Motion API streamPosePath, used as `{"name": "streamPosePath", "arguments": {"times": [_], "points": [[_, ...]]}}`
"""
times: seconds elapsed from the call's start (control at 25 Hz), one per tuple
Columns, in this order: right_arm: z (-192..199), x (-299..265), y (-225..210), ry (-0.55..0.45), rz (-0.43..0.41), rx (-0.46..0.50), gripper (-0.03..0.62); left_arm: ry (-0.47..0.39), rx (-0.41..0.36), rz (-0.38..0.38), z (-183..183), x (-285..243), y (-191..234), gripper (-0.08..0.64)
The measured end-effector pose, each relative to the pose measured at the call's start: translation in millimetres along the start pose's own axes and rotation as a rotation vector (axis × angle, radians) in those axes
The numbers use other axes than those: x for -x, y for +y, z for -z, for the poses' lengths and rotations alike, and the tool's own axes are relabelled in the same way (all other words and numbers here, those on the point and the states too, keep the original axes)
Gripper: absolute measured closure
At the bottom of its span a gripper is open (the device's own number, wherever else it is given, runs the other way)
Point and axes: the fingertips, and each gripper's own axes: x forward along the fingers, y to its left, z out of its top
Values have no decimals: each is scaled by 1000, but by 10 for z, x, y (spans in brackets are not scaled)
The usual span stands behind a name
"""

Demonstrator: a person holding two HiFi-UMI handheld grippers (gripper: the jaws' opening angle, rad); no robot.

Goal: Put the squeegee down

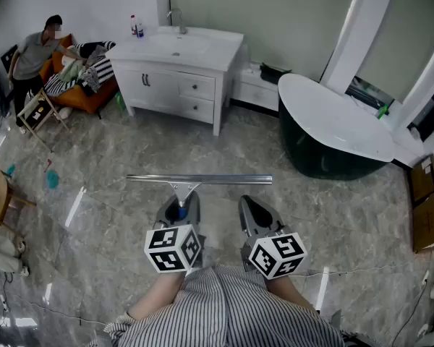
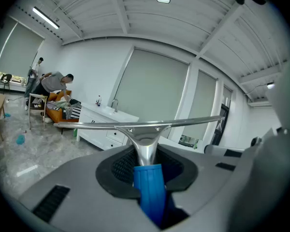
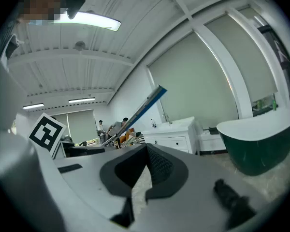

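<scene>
Currently the left hand-held gripper (image 1: 179, 210) is clamped on the blue handle (image 2: 150, 187) of the squeegee (image 1: 200, 180), its 2 jaws pressing the handle from either side. The metal neck rises out of the grip to the long blade. That blade lies level and crosswise in the air above the grey marble floor (image 1: 108, 215), touching nothing else. Its left end reaches out past the left hand-held gripper, and its right end sits just ahead of the right hand-held gripper (image 1: 252, 210). From the right gripper view the blade shows as a slanted bar (image 3: 140, 111) off to that gripper's left. The right hand-held gripper holds nothing: its 2 jaws are drawn together at the tips, with only a narrow slit of floor visible lower down between the pads (image 3: 159, 166). Both are held side by side, close together, in front of the person's striped shirt (image 1: 224, 309). Further off, a white vanity cabinet (image 1: 181, 71) with a sink stands against the far wall, and a dark green bathtub (image 1: 325, 139) with a white rim sits to its right. Another person (image 1: 32, 56) bends over an orange sofa (image 1: 83, 96) in the far left corner of the floor. Cardboard boxes (image 1: 428, 208) rest at the floor's right edge.
</scene>
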Motion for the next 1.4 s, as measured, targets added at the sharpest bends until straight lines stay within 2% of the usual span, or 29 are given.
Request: {"name": "streamPosePath", "arguments": {"times": [0.36, 0.56, 0.76, 1.0, 1.2, 1.4], "points": [[40, -57, -1, 44, 0, 64, 577, 10, -45, -13, 30, 7, -55, 460], [90, -83, 39, 55, 2, 101, 577, 17, -27, -25, 62, 3, 12, 460], [131, -71, 47, 62, 0, 130, 575, 13, -17, 3, 65, -66, -92, 460], [153, -63, -123, 98, -25, 128, 576, 32, -19, 12, 145, -215, -262, 460], [216, -69, -281, 113, -39, 78, 576, 38, -38, -9, 261, -296, -342, 460], [201, -159, -378, 122, -58, 92, 575, 40, -37, -15, 259, -440, -374, 460]]}}
